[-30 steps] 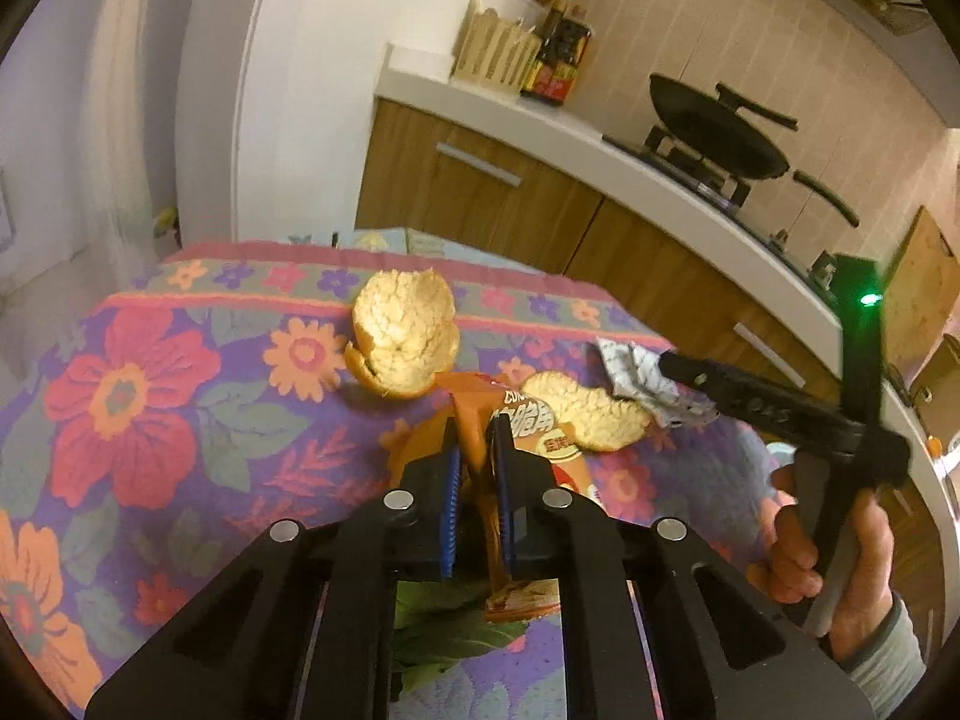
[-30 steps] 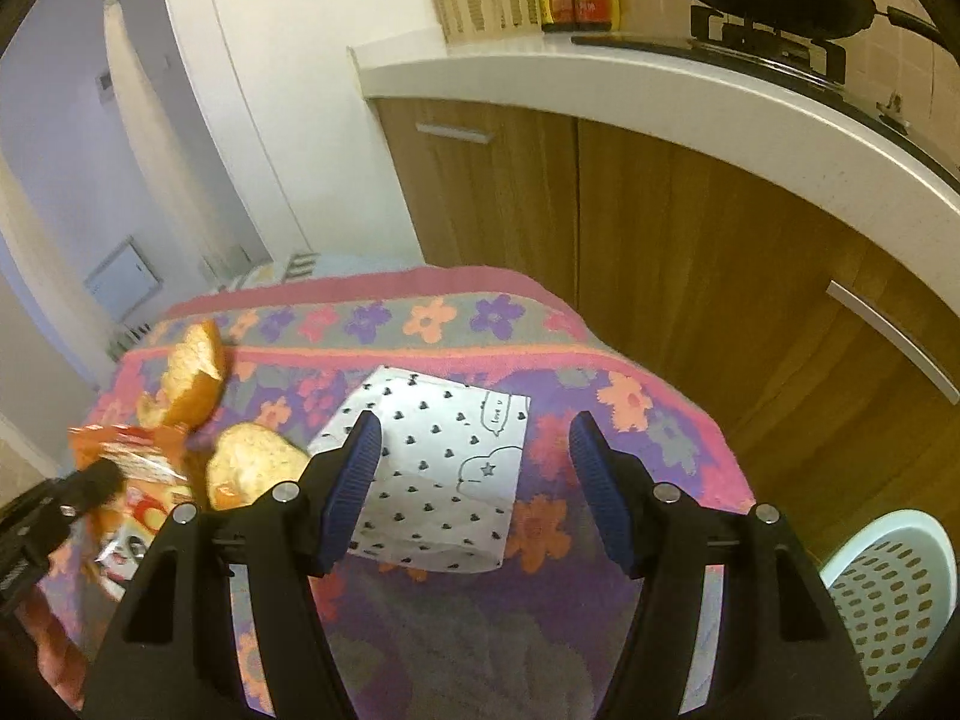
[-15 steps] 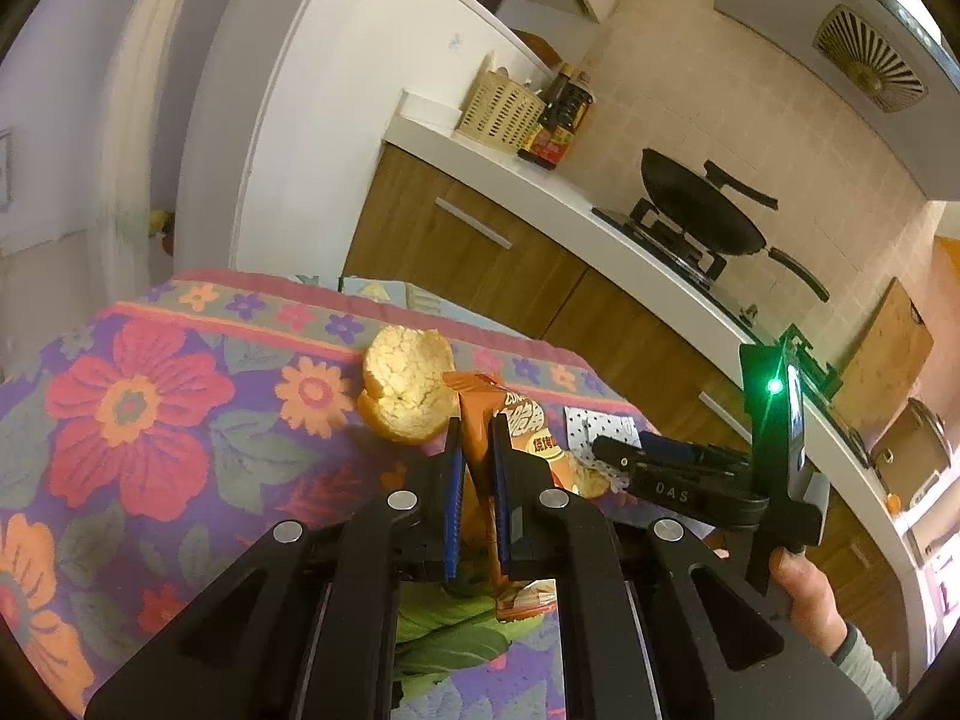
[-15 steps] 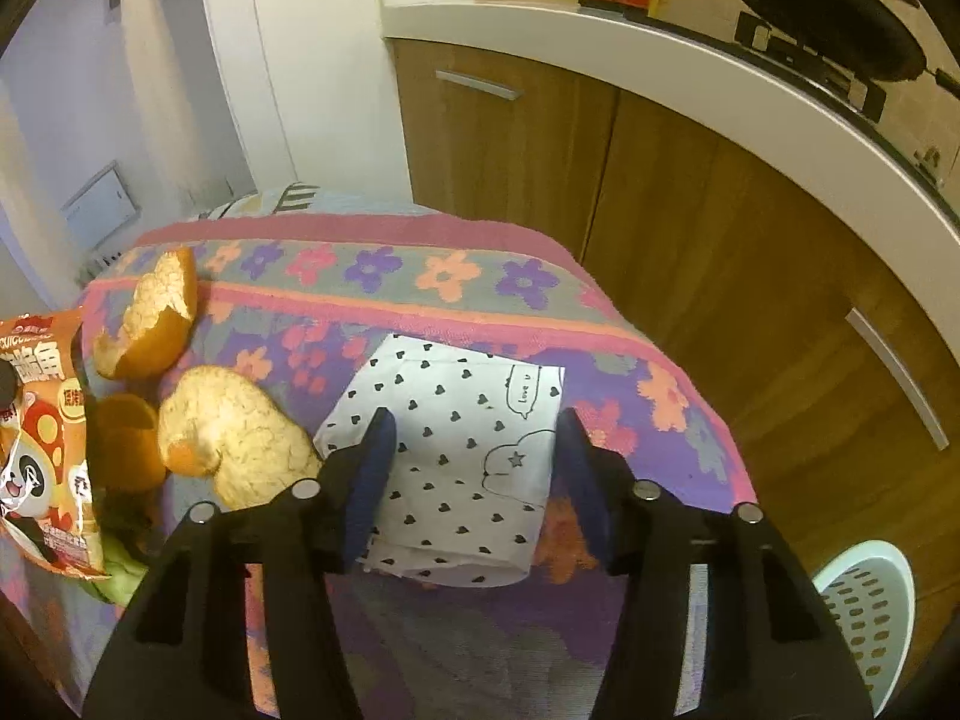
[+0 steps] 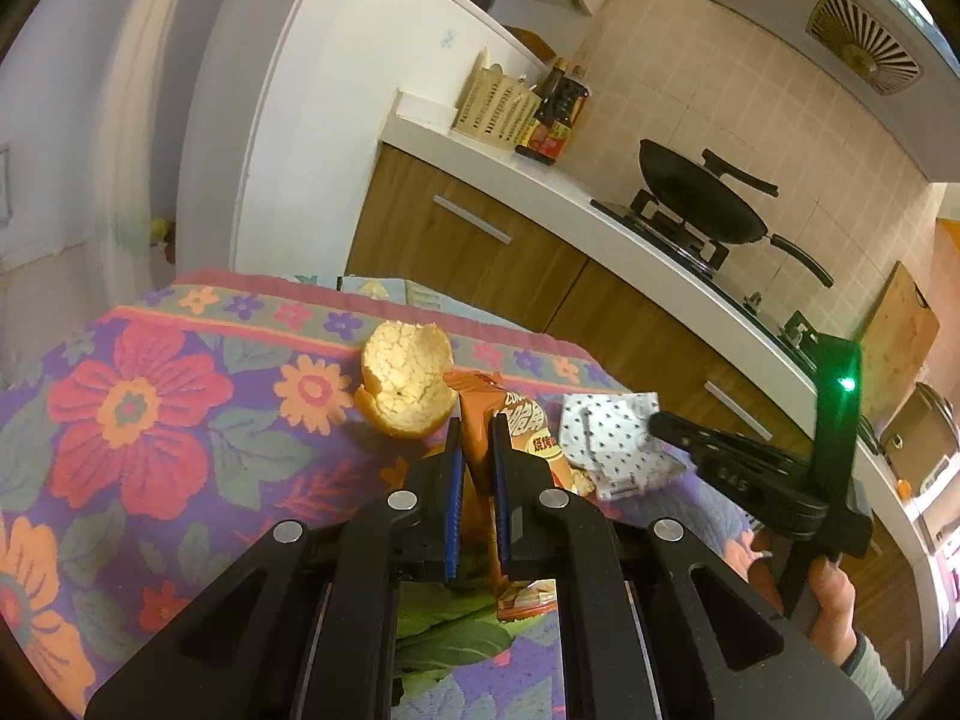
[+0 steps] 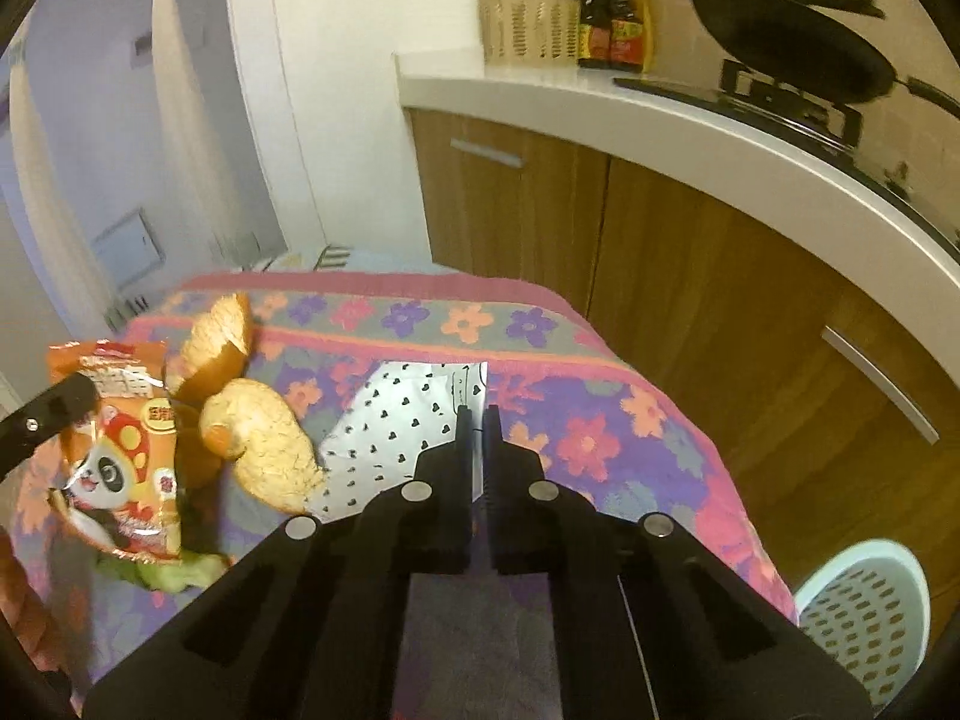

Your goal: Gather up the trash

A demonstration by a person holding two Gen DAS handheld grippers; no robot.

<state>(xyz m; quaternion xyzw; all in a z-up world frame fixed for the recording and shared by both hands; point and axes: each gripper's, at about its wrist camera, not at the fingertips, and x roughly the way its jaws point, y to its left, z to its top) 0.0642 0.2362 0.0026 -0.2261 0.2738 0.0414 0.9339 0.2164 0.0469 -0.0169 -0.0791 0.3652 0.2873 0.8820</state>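
Since a second ago the right gripper (image 6: 477,414) has gone from spread wide around the heart-print wrapper (image 6: 390,426) to pinched on it, its jaws having just been closing; the paper now bunches up between the tips, lifted and crumpled in the left wrist view (image 5: 606,438). The left gripper (image 5: 474,450) keeps its narrow clamp on the orange snack bag (image 5: 516,426), which stands up between the blue pads (image 5: 454,480). That bag shows a cartoon panda and Chinese characters too small to read (image 6: 120,456).

Just past the bag, one orange peel (image 5: 405,387) sits cupped open on the floral tablecloth (image 5: 138,414); a second peel (image 6: 264,444) lies beside the wrapper, touching its edge. A green leaf scrap (image 6: 168,576) lies under the bag. Beside the table, low on the right, stands a white perforated basket (image 6: 864,606).

Farther off, the counter (image 5: 540,174) carries a cream rack (image 5: 495,111), dark sauce bottles with red and yellow labels, unreadable (image 6: 615,24), and a black wok (image 5: 702,204) on the stove.
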